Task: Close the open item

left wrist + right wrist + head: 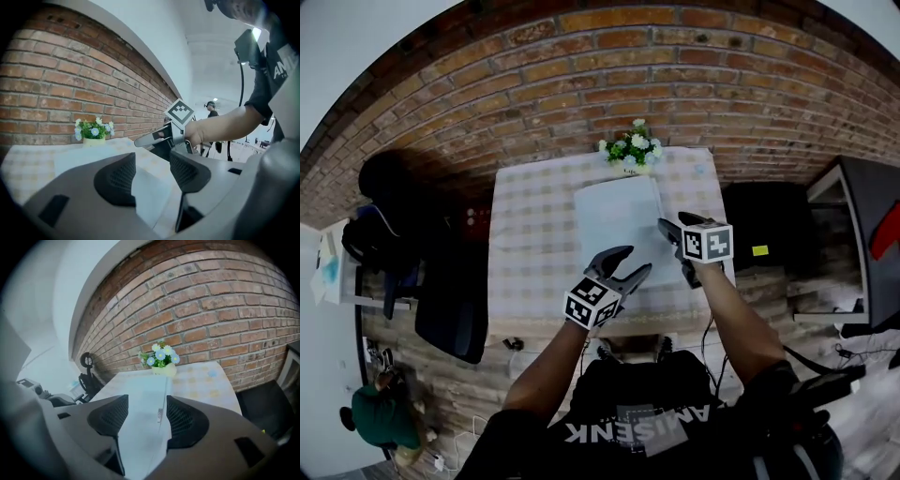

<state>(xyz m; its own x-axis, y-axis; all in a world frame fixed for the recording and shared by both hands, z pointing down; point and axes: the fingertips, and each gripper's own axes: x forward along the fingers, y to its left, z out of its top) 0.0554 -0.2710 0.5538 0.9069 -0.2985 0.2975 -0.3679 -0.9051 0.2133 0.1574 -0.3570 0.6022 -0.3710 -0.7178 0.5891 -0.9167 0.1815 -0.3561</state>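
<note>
A flat white item like a laptop (614,216) lies on the checked tablecloth (525,244), its lid down as far as I can see. My left gripper (633,262) hovers open over its near edge. My right gripper (673,223) is open above its right edge. In the left gripper view the open gripper (152,176) frames the white item (84,157), with the right gripper (154,138) just beyond. The right gripper view looks along the open gripper (143,418) over the white item (143,390). Nothing is held by either gripper.
A small pot of flowers (630,150) stands at the table's far edge against the brick wall (675,84). A black office chair (450,300) is left of the table, a black cabinet (755,230) and a desk (862,244) to the right.
</note>
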